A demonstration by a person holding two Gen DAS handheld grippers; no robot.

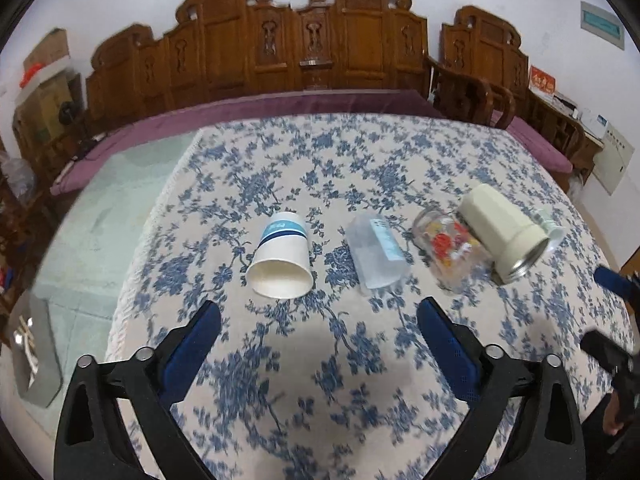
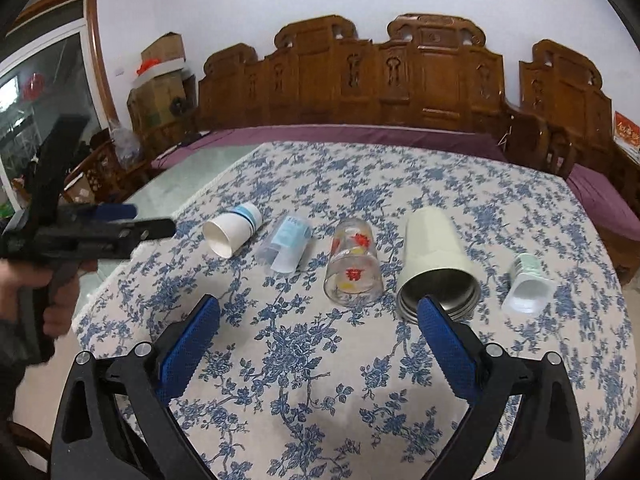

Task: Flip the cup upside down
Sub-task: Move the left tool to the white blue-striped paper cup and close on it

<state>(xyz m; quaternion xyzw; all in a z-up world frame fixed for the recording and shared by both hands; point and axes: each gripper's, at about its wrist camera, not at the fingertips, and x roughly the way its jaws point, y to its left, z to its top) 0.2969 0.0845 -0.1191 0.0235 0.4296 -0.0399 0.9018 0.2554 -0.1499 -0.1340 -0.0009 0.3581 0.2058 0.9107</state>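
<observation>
Five cups are lying on their sides in a row across the floral tablecloth (image 2: 320, 360), all with their mouths pointing back toward the cameras.

Far left is the paper cup (image 1: 280, 258), white with a light-blue and navy band near its base, open mouth showing a plain white inside with nothing in it. Same cup in the right view (image 2: 231, 233), tipped a bit diagonally.

Next to it is a clear plastic cup (image 1: 375, 250) with a pale blue label, kinda squashed-looking in the right view (image 2: 286, 249). Can't see anything inside.

Then a glass (image 2: 354, 267) with red and yellow prints on it, see-through and looks empty. It's blurry in the left view (image 1: 450, 248).

After that the big cream tumbler (image 2: 436, 256) with a steel-lined mouth, dark inside, nothing visible in there. In the left view (image 1: 504, 234) it overlaps the glass, so can't tell there whether they touch; the right view shows a gap between them.

Last on the right is a small white cup (image 2: 527, 283) with a greenish wrap, white inside.

Left gripper (image 1: 319, 314) has its jaws spread wide, holding nothing, hovering just short of the paper cup. Right gripper (image 2: 319, 312) is also spread wide and empty, its right finger sitting in front of the tumbler's mouth.
</observation>
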